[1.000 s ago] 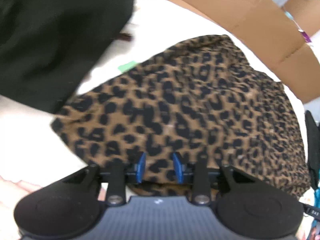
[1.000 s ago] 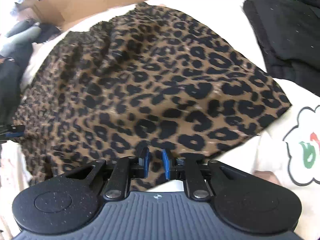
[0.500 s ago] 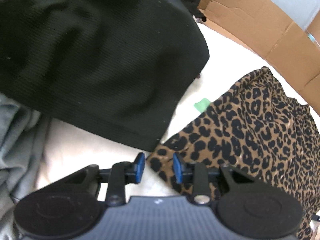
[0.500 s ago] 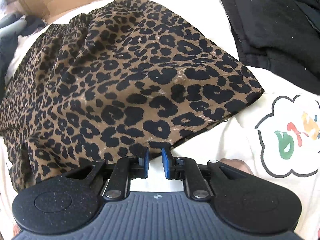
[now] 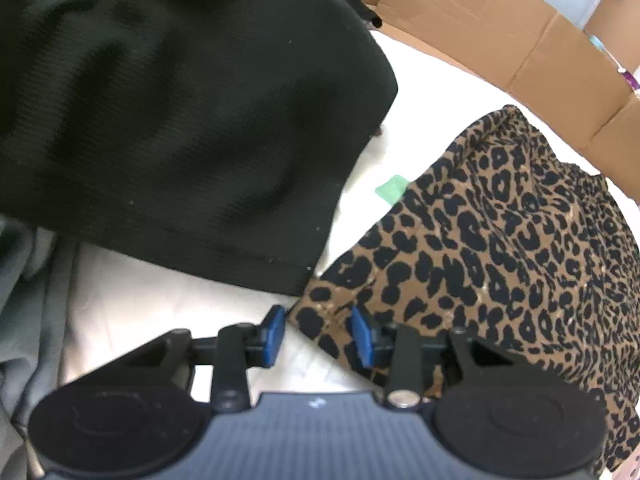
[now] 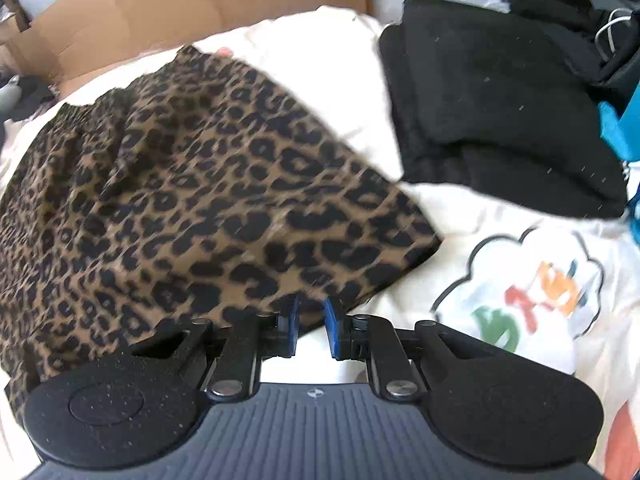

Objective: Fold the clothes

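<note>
1. The leopard-print garment [image 5: 500,248] lies spread on a cream bed sheet [image 5: 168,300], between a black ribbed garment [image 5: 180,112] on one side and a stack of black clothes [image 6: 500,108] on the other. Cardboard [image 5: 500,28] stands behind it.
2. In the right wrist view the leopard-print garment [image 6: 192,200] shows as a fairly flat, roughly four-sided shape with clean lower edges and a gathered band along its far edge. That looks like at least one fold laid down, though how many layers it has I cannot tell.
3. The left hand-held gripper [image 5: 316,334] sits at the garment's near corner with its jaws apart. The corner lies in the gap between the blue pads [image 5: 362,340], but they are not pinched on it.
4. The right hand-held gripper [image 6: 310,326] hangs at the near edge of the garment, jaws parted by a narrow gap. No cloth is clamped there that I can see; it reads as released.
5. My judgement: the scene fits either a fold just set down and let go, or both grippers lining up at corner and edge for another fold. The pictures do not settle which.
6. The black ribbed garment lies loose and rumpled, and a grey cloth [image 5: 24,300] beside it is bunched, so some folding likely remains.
</note>
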### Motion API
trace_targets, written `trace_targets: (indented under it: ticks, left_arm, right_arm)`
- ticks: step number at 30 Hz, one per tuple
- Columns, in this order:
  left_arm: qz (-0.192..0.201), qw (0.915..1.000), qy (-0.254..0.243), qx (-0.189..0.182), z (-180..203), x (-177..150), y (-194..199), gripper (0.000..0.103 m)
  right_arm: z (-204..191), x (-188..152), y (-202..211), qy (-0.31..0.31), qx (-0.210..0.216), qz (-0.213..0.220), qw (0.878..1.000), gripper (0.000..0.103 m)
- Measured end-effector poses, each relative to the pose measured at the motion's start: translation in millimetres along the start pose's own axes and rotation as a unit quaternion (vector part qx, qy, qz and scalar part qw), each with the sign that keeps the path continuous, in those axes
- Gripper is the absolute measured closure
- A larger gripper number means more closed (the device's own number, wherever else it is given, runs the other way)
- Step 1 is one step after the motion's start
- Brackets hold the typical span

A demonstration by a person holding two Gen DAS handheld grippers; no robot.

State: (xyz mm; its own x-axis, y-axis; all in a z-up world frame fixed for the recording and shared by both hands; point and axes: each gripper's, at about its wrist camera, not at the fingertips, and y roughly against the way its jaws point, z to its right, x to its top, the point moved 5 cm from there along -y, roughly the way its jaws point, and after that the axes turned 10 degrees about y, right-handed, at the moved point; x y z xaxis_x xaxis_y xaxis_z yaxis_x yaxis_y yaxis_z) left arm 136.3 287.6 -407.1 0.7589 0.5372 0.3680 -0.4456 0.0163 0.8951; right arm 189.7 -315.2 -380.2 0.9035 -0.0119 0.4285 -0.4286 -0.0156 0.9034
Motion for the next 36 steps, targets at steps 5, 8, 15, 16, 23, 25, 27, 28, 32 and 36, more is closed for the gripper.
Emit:
trace_targets:
  ticks: [5, 8, 15, 16, 23, 25, 27, 28, 32, 36]
  left_arm:
    - [0.001, 0.9999, -0.012, -0.001, 1.9, 1.0, -6.5, 0.063]
    - [0.001, 0.9998, -0.019, -0.002, 2.7, 2.6, -8.0, 0.063]
    - [-0.004, 0.9993, -0.035, 0.014, 1.9, 6.0, -1.7, 0.087]
    - [-0.006, 0.9993, -0.035, 0.015, 1.4, 6.5, 0.7, 0.087]
    - [-0.021, 0.9989, -0.037, 0.018, 0.4, 9.0, 23.5, 0.090]
    - [-0.025, 0.9986, -0.045, 0.015, 4.9, 10.3, 39.7, 0.087]
    - [-0.027, 0.9976, -0.064, 0.009, 13.0, 14.2, 55.4, 0.087]
    - [-0.025, 0.9970, -0.072, 0.012, 17.8, 17.9, 62.9, 0.087]
    - [-0.019, 0.9971, -0.071, 0.021, 36.0, 39.5, 96.5, 0.087]
    - [0.000, 0.9966, -0.076, 0.032, 59.9, 65.0, 129.9, 0.086]
  right_arm:
    - [11.0, 8.4, -9.7, 0.007, -0.031, -0.004, 0.999, 0.083]
    - [13.6, 11.2, -13.3, 0.011, -0.039, -0.007, 0.999, 0.083]
    - [20.5, 17.8, -31.9, 0.036, -0.056, -0.044, 0.997, 0.083]
    - [22.0, 20.1, -32.3, 0.037, -0.060, -0.054, 0.996, 0.083]
    - [23.9, 47.6, 4.9, 0.051, -0.071, -0.076, 0.993, 0.083]
    - [22.8, 63.9, 23.6, 0.045, -0.046, -0.051, 0.997, 0.080]
    - [22.9, 77.9, 31.1, 0.041, -0.024, -0.030, 0.998, 0.079]
    - [23.6, 84.6, 31.1, 0.040, -0.019, -0.024, 0.999, 0.079]
    - [23.3, 98.6, 33.5, 0.029, 0.011, -0.005, 0.999, 0.079]
    - [20.2, 110.2, 37.1, 0.034, 0.034, 0.010, 0.999, 0.079]
